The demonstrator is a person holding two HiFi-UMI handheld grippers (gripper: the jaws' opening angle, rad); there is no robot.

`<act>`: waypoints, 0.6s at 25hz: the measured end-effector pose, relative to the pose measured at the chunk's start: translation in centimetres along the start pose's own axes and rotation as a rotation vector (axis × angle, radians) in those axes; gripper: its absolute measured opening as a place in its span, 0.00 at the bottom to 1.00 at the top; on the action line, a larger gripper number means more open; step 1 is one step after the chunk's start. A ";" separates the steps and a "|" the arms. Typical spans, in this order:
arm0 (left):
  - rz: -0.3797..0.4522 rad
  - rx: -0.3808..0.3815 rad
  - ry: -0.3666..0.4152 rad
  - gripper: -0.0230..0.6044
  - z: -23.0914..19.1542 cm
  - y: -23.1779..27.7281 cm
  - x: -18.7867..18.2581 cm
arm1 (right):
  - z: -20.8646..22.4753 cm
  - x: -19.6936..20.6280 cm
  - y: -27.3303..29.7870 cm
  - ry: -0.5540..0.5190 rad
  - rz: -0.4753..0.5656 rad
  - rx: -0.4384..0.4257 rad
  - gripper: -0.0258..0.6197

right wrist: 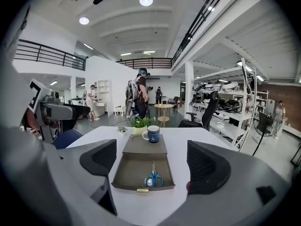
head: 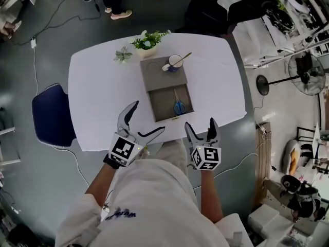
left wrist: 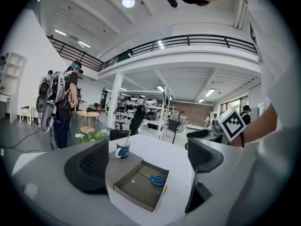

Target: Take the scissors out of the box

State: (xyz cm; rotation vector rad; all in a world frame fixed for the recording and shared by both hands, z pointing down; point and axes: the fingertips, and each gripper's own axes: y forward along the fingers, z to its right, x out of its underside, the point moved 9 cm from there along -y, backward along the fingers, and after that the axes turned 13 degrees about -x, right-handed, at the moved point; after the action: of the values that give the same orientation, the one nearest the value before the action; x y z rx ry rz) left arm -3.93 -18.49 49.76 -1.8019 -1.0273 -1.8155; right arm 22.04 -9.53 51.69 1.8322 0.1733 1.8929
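Gaping empty, left gripper [head: 149, 116] and right gripper [head: 199, 122] face scissors [head: 178, 104] in the box [head: 152, 107]; right gripper view misses the spoon [head: 183, 57].

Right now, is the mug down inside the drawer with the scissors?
No, the mug stands on the box top; only the scissors lie in the drawer.

White table [head: 216, 81] carries grey box [head: 154, 71], potted plant [head: 147, 41], small plant [head: 123, 54].
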 end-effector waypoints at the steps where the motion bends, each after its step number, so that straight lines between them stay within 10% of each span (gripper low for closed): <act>1: -0.007 0.000 0.002 0.87 0.0 0.2 0.2 | 0.2 0.2 0.5 0.001 -0.010 -0.004 0.77; 15: -0.086 -0.037 -0.009 0.83 -0.5 2.1 1.9 | 2.2 2.9 7.2 -0.042 -0.203 -0.108 0.73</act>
State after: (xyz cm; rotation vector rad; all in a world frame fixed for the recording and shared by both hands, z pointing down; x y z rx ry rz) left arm -2.92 -19.81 52.10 -1.8145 -1.0973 -1.8896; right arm 22.39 -15.05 57.53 1.7119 0.2287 1.6910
